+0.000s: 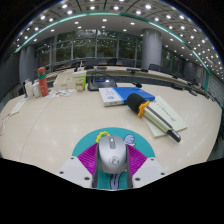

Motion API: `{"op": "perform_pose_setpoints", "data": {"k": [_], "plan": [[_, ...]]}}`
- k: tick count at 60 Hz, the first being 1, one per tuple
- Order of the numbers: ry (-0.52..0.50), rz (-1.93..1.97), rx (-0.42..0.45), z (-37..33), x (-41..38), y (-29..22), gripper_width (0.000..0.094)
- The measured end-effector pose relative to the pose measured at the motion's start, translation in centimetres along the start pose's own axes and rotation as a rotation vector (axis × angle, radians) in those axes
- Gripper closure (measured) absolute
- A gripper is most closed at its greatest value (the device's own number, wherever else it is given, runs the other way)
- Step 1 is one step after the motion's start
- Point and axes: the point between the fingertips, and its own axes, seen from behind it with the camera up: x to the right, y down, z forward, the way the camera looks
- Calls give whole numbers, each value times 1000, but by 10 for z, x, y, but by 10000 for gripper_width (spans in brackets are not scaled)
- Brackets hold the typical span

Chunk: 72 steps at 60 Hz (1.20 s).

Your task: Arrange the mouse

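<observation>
Beige table (pixel 50 125), mouse (pixel 112 153) between jaws

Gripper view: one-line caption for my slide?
Gripper holds a grey mouse over a teal mat on a table.

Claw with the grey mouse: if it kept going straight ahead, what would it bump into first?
Probably the black-and-green microphone lying a bit right of straight ahead, though depth is unclear. The claw is shut on the grey computer mouse, over a teal round mat.

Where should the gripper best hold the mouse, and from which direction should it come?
Probably the mouse's long side walls, coming from its rear: it lies lengthwise between the gripper's fingers, wheel end pointing away. The rounded top would slip; the flatter sides suit the pads.
</observation>
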Motion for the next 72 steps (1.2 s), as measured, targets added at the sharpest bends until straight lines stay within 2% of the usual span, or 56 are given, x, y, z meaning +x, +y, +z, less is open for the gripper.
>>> {"op": "perform_pose_setpoints", "data": {"k": [6,9,12,15,16,18,23,29,54,72], "plan": [[-16,22,-58,8,5,28,450],[-34,32,-51,5,3,26,405],[-43,39,-70,1,4,28,270],[-52,40,-82,-9,0,27,88],[-51,38,-82,-11,1,26,64],[-43,31,-79,-18,3,24,96],[-18,-2,-58,-51,7,13,69],[9,-29,-50,-99,7,8,78],[5,-66,37,-318,-3,23,78],[-14,-71,90,-402,-7,41,79]]}}
